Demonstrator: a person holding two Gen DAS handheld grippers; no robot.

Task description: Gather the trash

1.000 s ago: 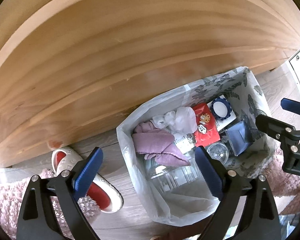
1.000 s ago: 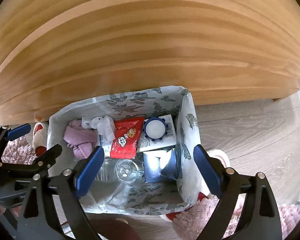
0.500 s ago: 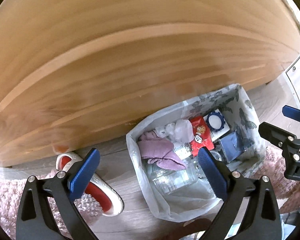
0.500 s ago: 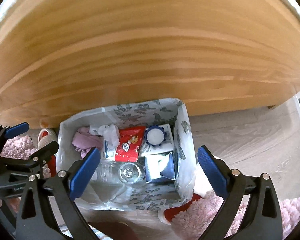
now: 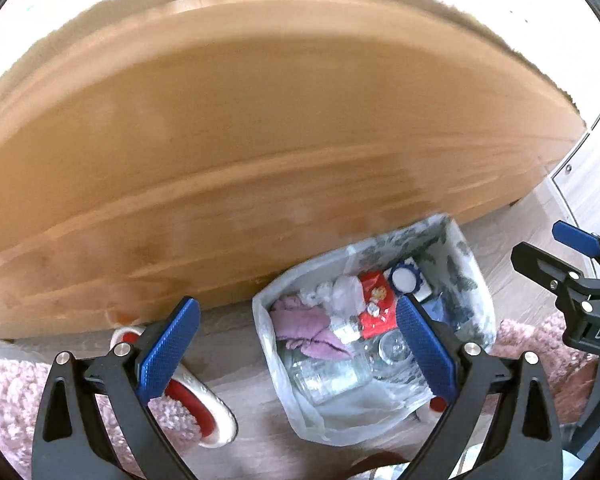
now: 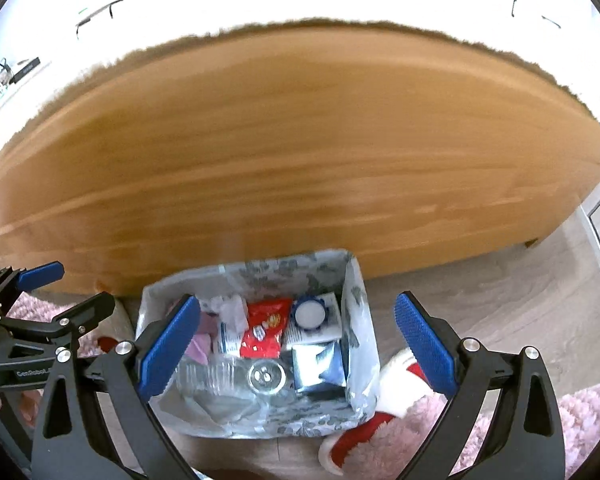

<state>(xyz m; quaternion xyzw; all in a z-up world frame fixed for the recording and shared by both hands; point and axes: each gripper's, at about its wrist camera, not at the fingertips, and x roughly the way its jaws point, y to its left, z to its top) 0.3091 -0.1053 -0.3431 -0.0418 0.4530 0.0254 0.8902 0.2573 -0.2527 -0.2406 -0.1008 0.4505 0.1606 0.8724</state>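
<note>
In the left wrist view, the left gripper [image 5: 300, 344] has its two blue fingers spread wide, with nothing between them. The trash bin [image 5: 474, 280] sits on the floor at about 5 o'clock in this picture, right up against a big wooden board [image 5: 260, 152]. A thin plastic bag lines the bin. Inside lie a purple cloth [image 5: 304, 324], a red snack packet [image 5: 376, 308], a blue and white round lid [image 5: 404, 279] and a clear plastic bottle [image 5: 328, 376]. A red and white slipper [image 5: 208, 404] lies on the floor at 7 o'clock, partly on a fluffy pink rug [image 5: 4, 400]. The right gripper [image 5: 572, 268] pokes in at 3 o'clock; from here I cannot tell how wide it is.

In the right wrist view, the right gripper [image 6: 298, 344] is spread wide too, and holds nothing. The trash bin [image 6: 356, 320] is at 6 o'clock, between the blue fingers. The red snack packet [image 6: 266, 328] is in the middle of it, with the round lid [image 6: 309, 315] just beside it. Another slipper [image 6: 384, 408] lies at 5 o'clock. The left gripper [image 6: 60, 292] shows at 9 o'clock, spread apart.
</note>
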